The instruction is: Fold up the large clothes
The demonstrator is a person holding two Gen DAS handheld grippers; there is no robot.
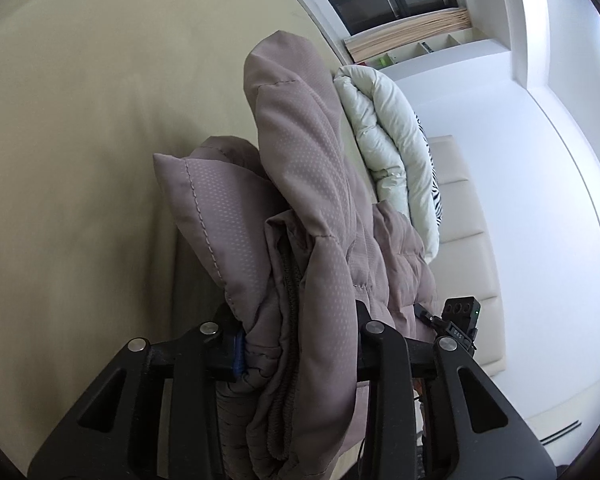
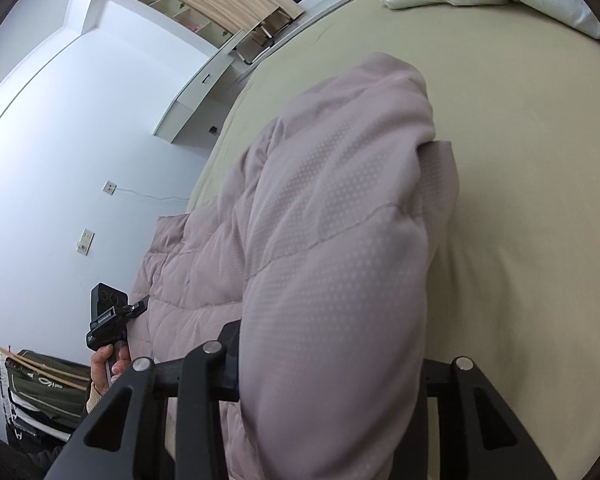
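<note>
- Jacket (image 1: 308, 216) folding is mid-way, I judge: both grippers hold the padded garment up off the bed (image 1: 80, 140), with bunches of it raised and hanging toward the sheet.
- Left gripper (image 1: 296, 332) is clamped on a thick wad of the jacket, with the ribbed dark trim (image 1: 288, 300) and a stitched edge caught between its fingers.
- Right gripper (image 2: 328, 360) is likewise closed around a fat, puffy roll of the same fabric, which fills the gap between its fingers; the far finger is mostly hidden behind the cloth.
- From the right wrist view, the person's left hand (image 2: 108, 364) shows just beside the quilted body of the jacket, gripping its handle.
- Next move, as I read it: carry the held portions over the rest of the garment and lay them flat on the bed, keeping both grips level so the layers land square and do not slump.
- Jacket looks mauve-grey, quilted in panels, with a fine dotted weave and visible seams; it is bulky and springy, so it will likely puff back up unless pressed down.
- White duvet (image 1: 384, 140) lies bundled on the far part of the bed, well apart from the fold; a striped cushion (image 1: 434, 184) peeks out behind it.
</note>
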